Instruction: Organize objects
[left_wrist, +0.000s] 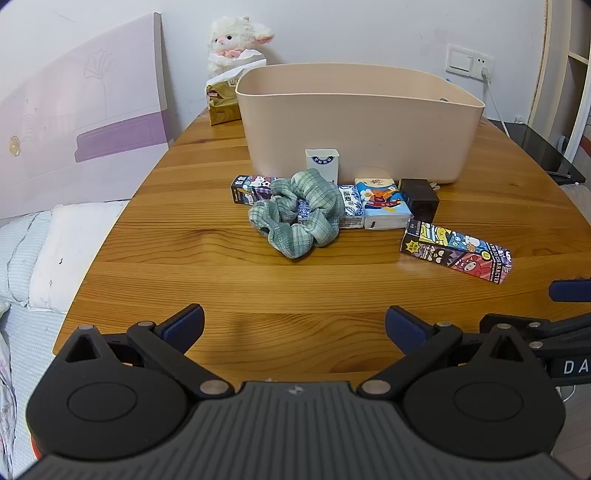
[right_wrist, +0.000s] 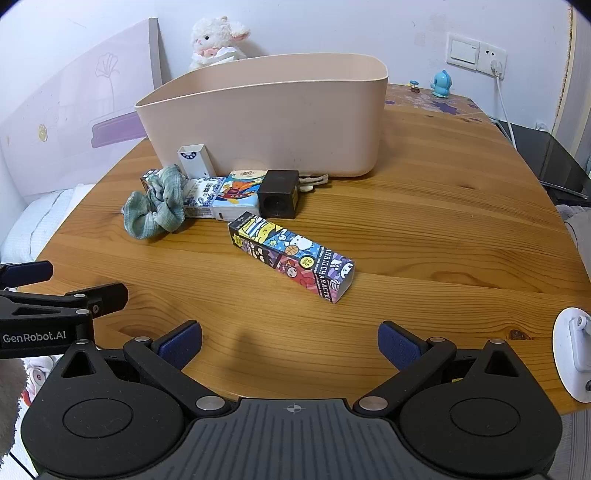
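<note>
With both the left gripper and right gripper wide open and empty, approach the near cartoon-printed box squarely across its narrow sides before lifting toward the beige bin.

Bin interior hidden behind its near wall. Hello Kitty box half buried under scrunchie. Small print on white box unreadable.

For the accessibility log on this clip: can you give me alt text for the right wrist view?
Small items cluster on a wooden table before a beige bin: green scrunchie, tissue packs, black charger, cartoon-printed box nearest. The right gripper is open and empty; the left gripper enters at left.
</note>
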